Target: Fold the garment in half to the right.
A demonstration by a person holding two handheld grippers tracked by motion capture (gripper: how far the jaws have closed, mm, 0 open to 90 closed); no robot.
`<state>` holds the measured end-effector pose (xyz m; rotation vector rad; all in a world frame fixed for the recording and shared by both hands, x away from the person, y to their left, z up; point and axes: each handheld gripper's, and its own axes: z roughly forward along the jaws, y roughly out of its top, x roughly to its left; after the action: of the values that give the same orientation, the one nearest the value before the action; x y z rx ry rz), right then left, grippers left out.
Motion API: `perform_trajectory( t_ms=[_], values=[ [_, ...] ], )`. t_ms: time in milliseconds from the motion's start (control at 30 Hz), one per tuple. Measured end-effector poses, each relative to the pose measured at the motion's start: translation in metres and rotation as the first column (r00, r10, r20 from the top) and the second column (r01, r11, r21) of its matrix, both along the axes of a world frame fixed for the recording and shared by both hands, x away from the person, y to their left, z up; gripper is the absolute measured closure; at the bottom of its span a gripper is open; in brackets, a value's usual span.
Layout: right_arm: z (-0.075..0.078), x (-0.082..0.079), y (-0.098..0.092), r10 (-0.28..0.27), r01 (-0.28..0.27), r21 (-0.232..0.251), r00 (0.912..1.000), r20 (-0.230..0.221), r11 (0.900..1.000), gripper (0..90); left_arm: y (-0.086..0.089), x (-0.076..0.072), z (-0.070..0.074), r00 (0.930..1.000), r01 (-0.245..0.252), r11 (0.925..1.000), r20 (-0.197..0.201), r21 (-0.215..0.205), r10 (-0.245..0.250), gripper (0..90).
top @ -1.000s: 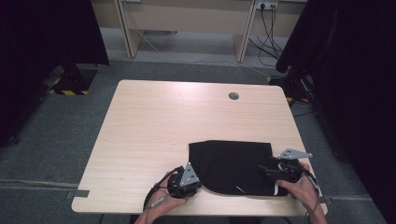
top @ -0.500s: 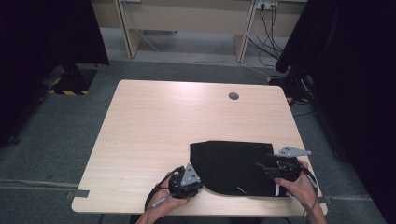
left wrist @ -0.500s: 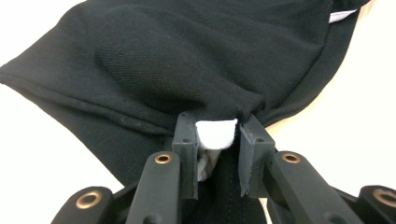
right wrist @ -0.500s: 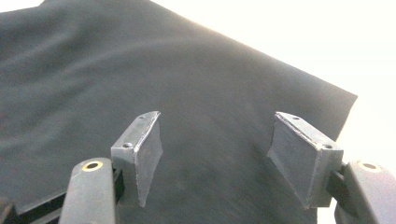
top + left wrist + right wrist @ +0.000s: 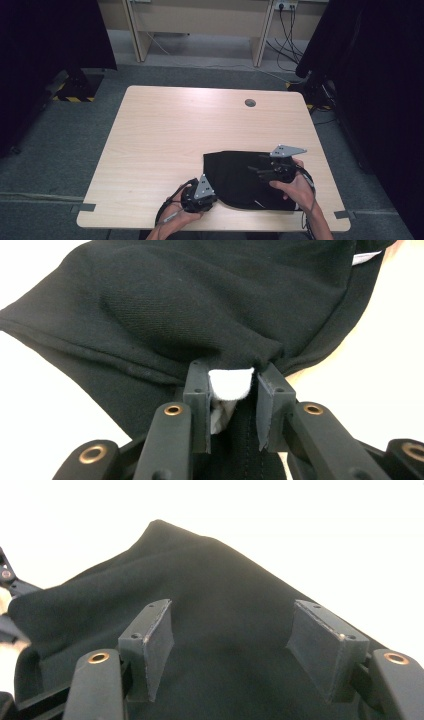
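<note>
So over on the left my left gripper (image 5: 210,192) was clamped on the near-left edge of the black garment (image 5: 235,175) lying at the table's (image 5: 165,140) near right side, while my right gripper (image 5: 256,171) hung over the cloth, jaws spread wide, gripping nothing.

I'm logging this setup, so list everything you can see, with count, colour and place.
black cloth: one, black, near right part of the table, a white tag at its near edge.
table: one, light wood, centre, with a round hole near its far edge.
floor tape: two grey strips, by the table's near corners.
cables: several, dark, on the floor beyond the table.
left gripper: one, black, fingers shut on the black cloth's near left edge.
right gripper: one, black, open above the black cloth.
</note>
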<state>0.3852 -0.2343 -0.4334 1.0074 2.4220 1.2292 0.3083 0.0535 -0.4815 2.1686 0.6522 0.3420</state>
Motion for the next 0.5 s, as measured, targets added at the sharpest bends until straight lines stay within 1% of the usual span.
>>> perform_trajectory(
  t_ms=[33,133,233,267,367,500],
  values=[
    [0.0,0.002,0.003,0.003,-0.003,-0.001,1.0,0.0,1.0,34.1,0.0,0.0,0.0,1.0,0.0,1.0,-0.003,-0.003,0.0,70.7],
    [0.0,0.008,0.011,0.004,-0.004,0.001,1.0,-0.009,1.0,34.2,0.003,0.003,0.0,0.9994,-0.001,0.9996,-0.034,-0.028,0.0,70.7],
    [0.0,0.013,0.019,0.015,-0.015,-0.004,0.9998,-0.012,1.0,34.3,0.0,0.001,0.0,1.0,-0.001,1.0,-0.006,-0.005,0.001,70.8],
    [0.0,0.014,0.022,0.021,-0.021,-0.011,0.9997,-0.011,1.0,34.3,0.0,0.0,0.0,1.0,-0.001,1.0,-0.004,-0.003,0.001,70.8],
    [0.003,0.019,0.031,0.032,-0.032,-0.018,0.9994,-0.012,0.999,34.4,0.003,0.004,0.0,0.9992,-0.001,0.9995,-0.04,-0.03,0.0,71.0],
    [0.005,0.027,0.045,0.049,-0.049,-0.023,0.9987,-0.017,0.999,34.9,0.002,0.003,0.0,0.9995,-0.001,0.9997,-0.031,-0.023,0.001,71.1]
  ],
)
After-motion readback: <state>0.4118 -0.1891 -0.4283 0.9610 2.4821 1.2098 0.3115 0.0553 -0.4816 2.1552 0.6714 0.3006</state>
